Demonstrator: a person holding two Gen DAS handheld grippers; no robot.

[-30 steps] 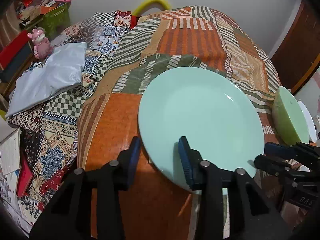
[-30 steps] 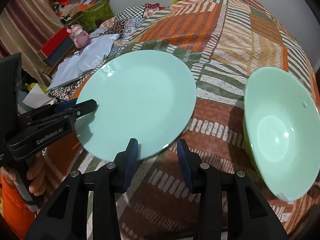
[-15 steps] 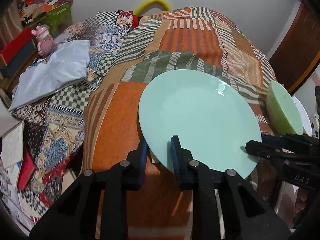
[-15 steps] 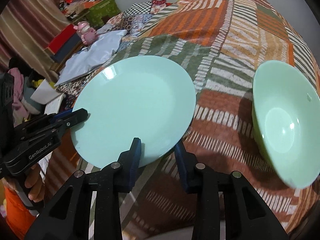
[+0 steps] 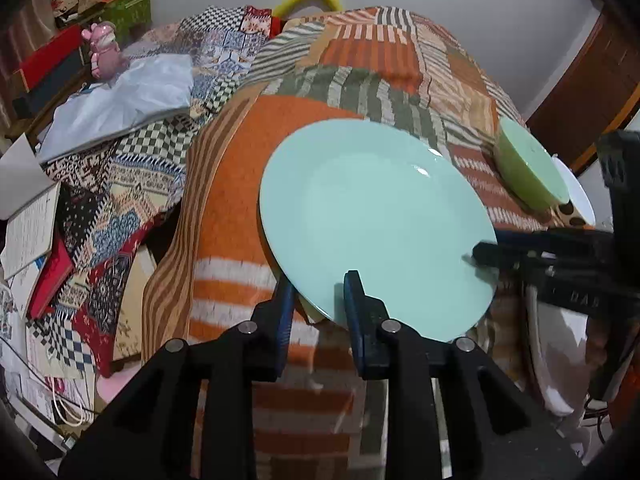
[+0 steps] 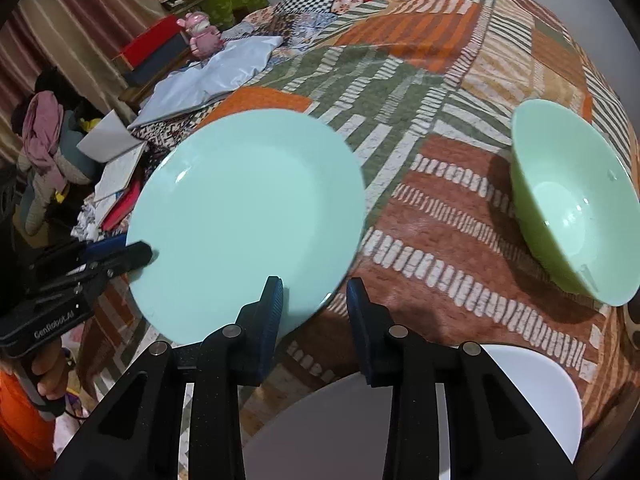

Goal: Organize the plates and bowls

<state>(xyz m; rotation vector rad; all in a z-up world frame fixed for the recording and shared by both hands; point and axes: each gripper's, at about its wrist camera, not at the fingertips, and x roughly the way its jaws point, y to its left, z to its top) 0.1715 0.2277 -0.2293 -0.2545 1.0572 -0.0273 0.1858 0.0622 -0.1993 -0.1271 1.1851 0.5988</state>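
A pale mint plate is lifted off the patchwork bedspread, tilted. My left gripper is shut on its near rim, one finger under and one over. My right gripper is shut on the same plate at its near right rim; it also shows in the left wrist view at the plate's right edge. My left gripper shows in the right wrist view at the plate's left edge. A green bowl sits tilted on the bedspread to the right, also in the left wrist view.
A white plate lies under my right gripper at the bed's near edge. A grey pillow and a pink toy lie far left. Books and papers clutter the floor left of the bed.
Both grippers have pulled the plate toward the bed's near edge and raised it. The white plate has come into the right wrist view.
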